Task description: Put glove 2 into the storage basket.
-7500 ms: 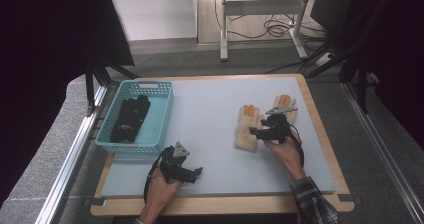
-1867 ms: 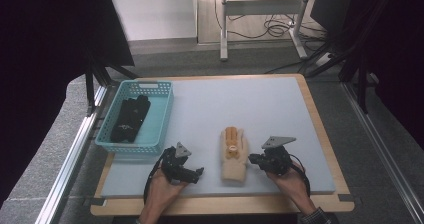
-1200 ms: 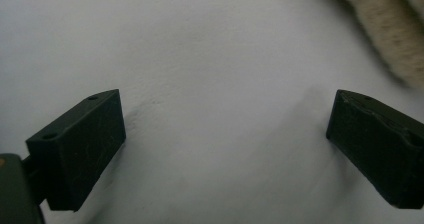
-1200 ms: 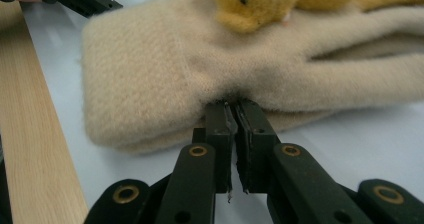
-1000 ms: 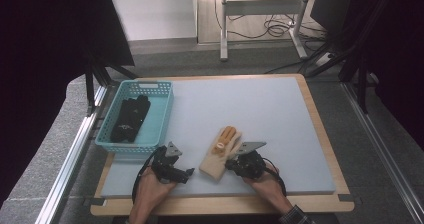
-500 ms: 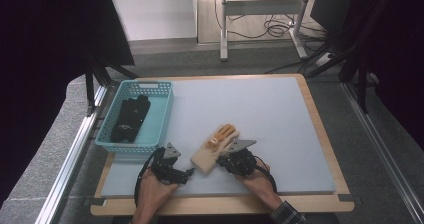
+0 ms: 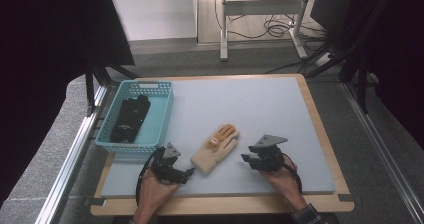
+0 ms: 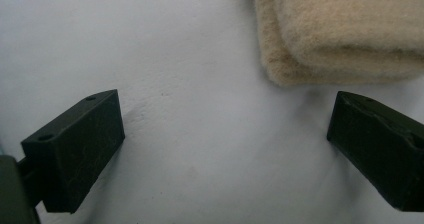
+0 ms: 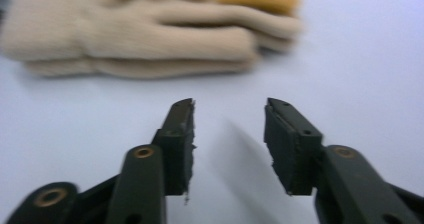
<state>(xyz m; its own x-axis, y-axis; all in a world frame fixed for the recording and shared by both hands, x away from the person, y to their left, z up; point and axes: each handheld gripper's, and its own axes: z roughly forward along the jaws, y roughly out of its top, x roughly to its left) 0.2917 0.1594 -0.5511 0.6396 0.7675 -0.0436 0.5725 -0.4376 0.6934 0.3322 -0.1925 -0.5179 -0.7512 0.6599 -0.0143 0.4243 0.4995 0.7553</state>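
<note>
A pair of cream knitted gloves (image 7: 216, 149) with orange fingertips lies stacked on the pale mat, cuff toward me. My left gripper (image 7: 189, 173) rests open just left of the cuff. In the left gripper view (image 8: 225, 104) the jaws stand wide apart, with the cuff (image 8: 340, 29) just beyond the right jaw and untouched. My right gripper (image 7: 246, 159) sits a little to the right of the gloves. Its jaws have just been opening. In the right gripper view (image 9: 229, 104) nothing is between them, and the gloves (image 9: 140, 39) lie a short way ahead.
A turquoise plastic basket (image 7: 135, 145) stands at the mat's left edge and holds black gloves (image 7: 131, 118). A wooden border (image 7: 320, 129) frames the mat. Dark metal stands rise beyond the table's left and right sides.
My right gripper has let go of the gloves and drawn back to the right. The gloves now lie free on the mat, and the left gripper has stayed put.
</note>
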